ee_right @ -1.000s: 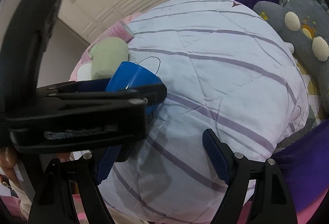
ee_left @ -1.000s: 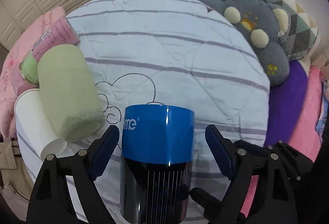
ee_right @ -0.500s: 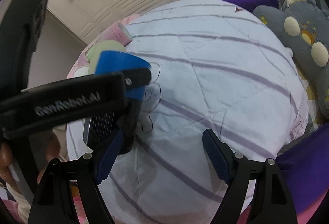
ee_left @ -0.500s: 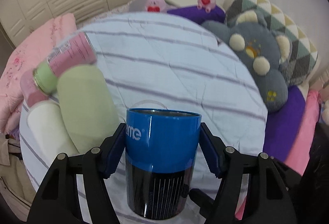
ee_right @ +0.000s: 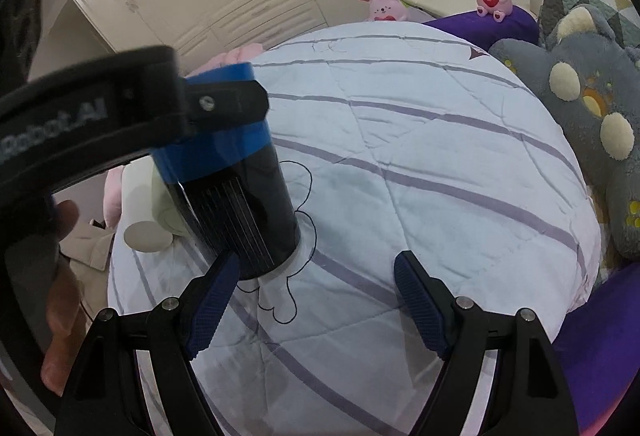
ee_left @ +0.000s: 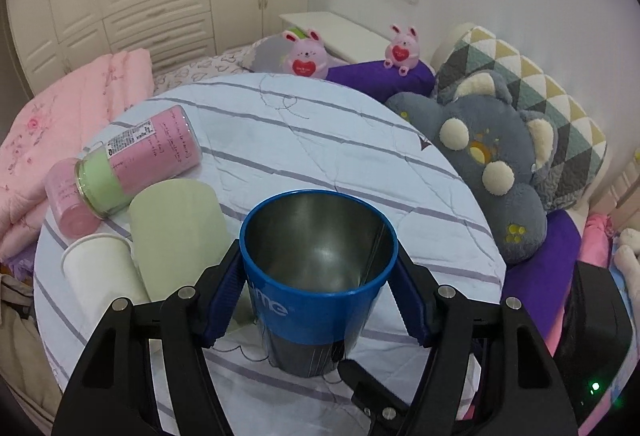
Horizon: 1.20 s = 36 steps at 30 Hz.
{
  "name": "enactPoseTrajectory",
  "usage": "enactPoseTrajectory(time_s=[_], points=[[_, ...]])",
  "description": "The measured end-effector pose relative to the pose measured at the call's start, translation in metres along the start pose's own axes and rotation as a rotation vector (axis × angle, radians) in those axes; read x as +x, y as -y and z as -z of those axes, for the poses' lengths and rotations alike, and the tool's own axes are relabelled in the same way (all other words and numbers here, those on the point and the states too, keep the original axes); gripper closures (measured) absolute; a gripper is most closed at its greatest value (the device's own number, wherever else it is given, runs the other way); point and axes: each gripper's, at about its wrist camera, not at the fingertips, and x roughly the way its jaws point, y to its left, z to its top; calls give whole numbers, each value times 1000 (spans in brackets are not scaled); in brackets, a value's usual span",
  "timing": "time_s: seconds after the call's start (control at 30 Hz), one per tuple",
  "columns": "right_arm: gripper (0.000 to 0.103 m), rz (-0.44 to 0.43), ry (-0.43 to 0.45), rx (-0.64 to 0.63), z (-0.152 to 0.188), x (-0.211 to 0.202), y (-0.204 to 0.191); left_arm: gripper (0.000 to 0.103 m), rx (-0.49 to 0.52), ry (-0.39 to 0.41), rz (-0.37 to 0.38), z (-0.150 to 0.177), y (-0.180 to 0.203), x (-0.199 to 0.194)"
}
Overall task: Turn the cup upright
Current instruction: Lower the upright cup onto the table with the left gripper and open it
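Blue cup (ee_left: 318, 300) upright (quilt (ee_left: 320, 140) beyond)

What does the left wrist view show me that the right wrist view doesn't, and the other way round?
Only the left wrist view shows the metal inside of the blue cup, mouth up, plus the pink can lying beside the green cup.

Only the right wrist view shows the cup's dark base on the striped quilt and the right gripper open, holding nothing.

Both show the left gripper clamped on the blue band, the white paper cup and the grey plush pillow.
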Motion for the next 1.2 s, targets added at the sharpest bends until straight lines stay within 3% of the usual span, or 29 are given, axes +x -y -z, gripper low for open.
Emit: enactPoseTrajectory(time_s=[0.3, 0.43, 0.77, 1.2], points=[[22, 16, -12, -28, 12, -2, -13, 33, 14, -1, 15, 17, -3, -13], [22, 7, -2, -22, 16, -7, -16, 16, -7, -2, 27, 21, -8, -18], [22, 19, 17, -29, 17, -21, -29, 8, -11, 31, 28, 27, -17, -39], [22, 44, 62, -64, 23, -51, -65, 0, 30, 154, -2, 46, -37, -102]])
